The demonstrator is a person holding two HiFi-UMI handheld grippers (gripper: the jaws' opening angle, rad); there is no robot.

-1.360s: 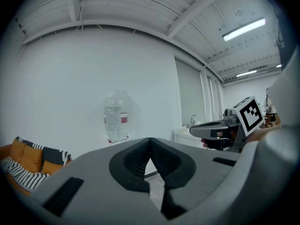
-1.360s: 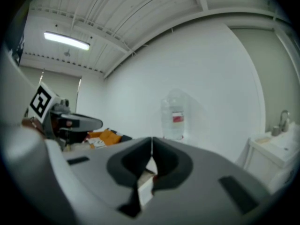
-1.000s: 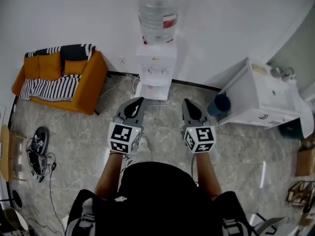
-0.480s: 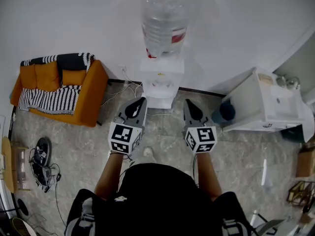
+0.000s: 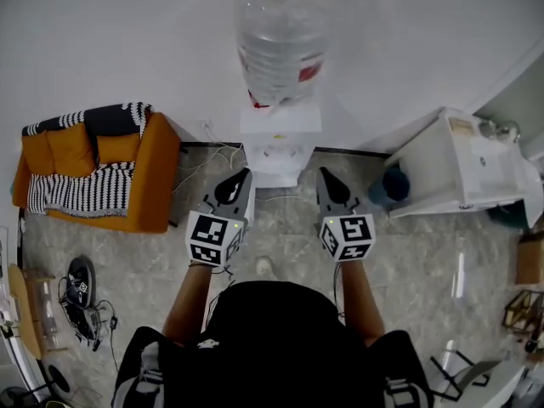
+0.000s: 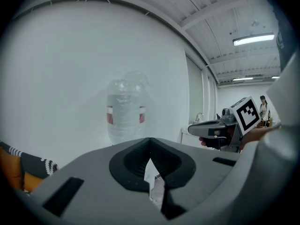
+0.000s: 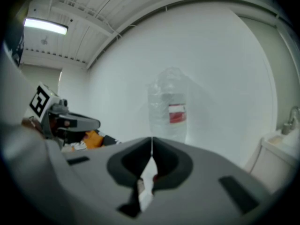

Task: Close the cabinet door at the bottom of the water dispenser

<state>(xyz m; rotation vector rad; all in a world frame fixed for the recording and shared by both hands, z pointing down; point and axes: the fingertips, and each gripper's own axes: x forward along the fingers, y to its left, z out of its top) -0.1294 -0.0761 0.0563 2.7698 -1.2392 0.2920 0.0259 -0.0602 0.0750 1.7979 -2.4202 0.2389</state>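
Observation:
The white water dispenser [image 5: 279, 147] stands against the wall straight ahead, with a clear bottle [image 5: 280, 36] on top. Seen from above, its bottom cabinet door is hidden. My left gripper [image 5: 243, 175] and right gripper [image 5: 323, 175] are held side by side just short of the dispenser, apart from it, both shut and empty. In the left gripper view the jaws [image 6: 150, 140] meet below the bottle [image 6: 124, 116], and the right gripper [image 6: 212, 128] shows at the right. In the right gripper view the jaws [image 7: 151, 140] are closed under the bottle [image 7: 168, 111].
An orange sofa [image 5: 127, 189] with a striped blanket stands at the left. A white sink unit [image 5: 463, 168] and a blue bucket [image 5: 393, 182] are at the right. Cables [image 5: 212, 147] lie by the wall, more gear [image 5: 78, 289] on the floor at the left.
The person has walked toward the dispenser, which now looms larger and closer. Both grippers moved forward with the body and stayed shut.

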